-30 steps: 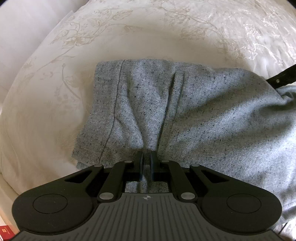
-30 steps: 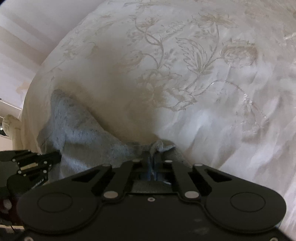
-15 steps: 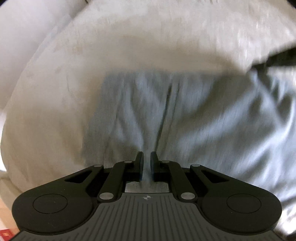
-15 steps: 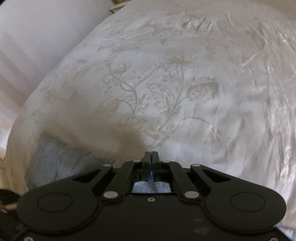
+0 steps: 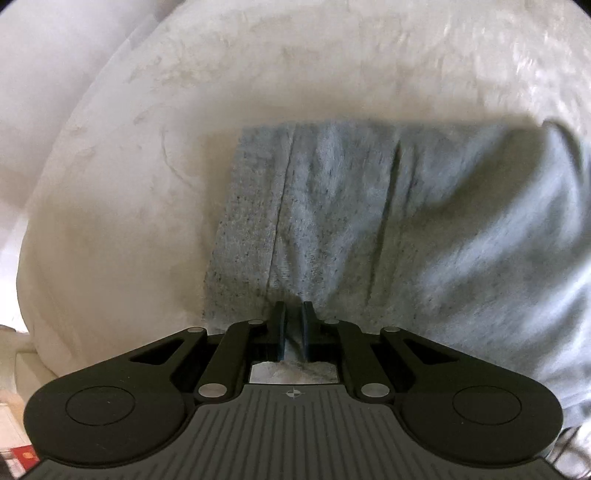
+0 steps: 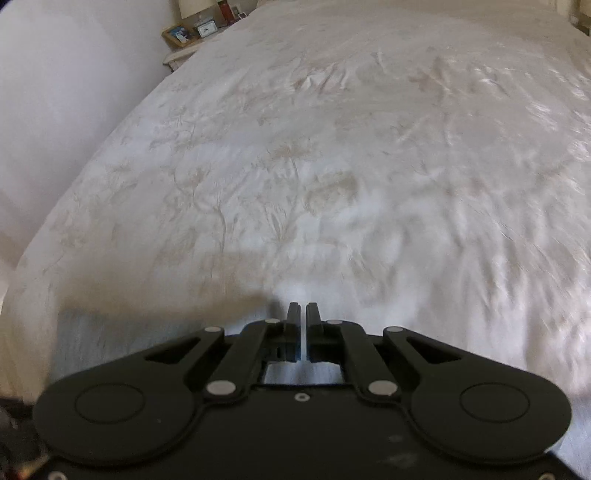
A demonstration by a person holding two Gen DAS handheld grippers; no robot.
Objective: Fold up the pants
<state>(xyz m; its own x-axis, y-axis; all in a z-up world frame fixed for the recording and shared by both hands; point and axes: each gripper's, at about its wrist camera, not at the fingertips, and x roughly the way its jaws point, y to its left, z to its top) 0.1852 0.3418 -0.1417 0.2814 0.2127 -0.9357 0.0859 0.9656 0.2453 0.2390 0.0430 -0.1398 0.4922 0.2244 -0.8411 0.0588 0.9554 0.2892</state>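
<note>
The grey speckled pants (image 5: 369, 206) lie folded on the white embroidered bedspread (image 5: 122, 206), spreading right in the left wrist view. My left gripper (image 5: 293, 314) is at their near edge, jaws a narrow gap apart with grey fabric showing between them. In the right wrist view my right gripper (image 6: 303, 314) has its jaws nearly together, and I see no fabric between the fingertips. A blurred grey strip of the pants (image 6: 110, 339) shows at lower left, beside and behind this gripper.
The bedspread (image 6: 369, 166) stretches far ahead. A nightstand (image 6: 192, 33) with frames and small objects stands at the bed's far left corner. A pale wall (image 6: 66, 92) runs along the left. The bed's left edge (image 5: 33, 317) drops off near my left gripper.
My right gripper has let go of the pants, risen and now looks across the bed. My left gripper has loosened to a narrow gap and the pants sit farther right in its view.
</note>
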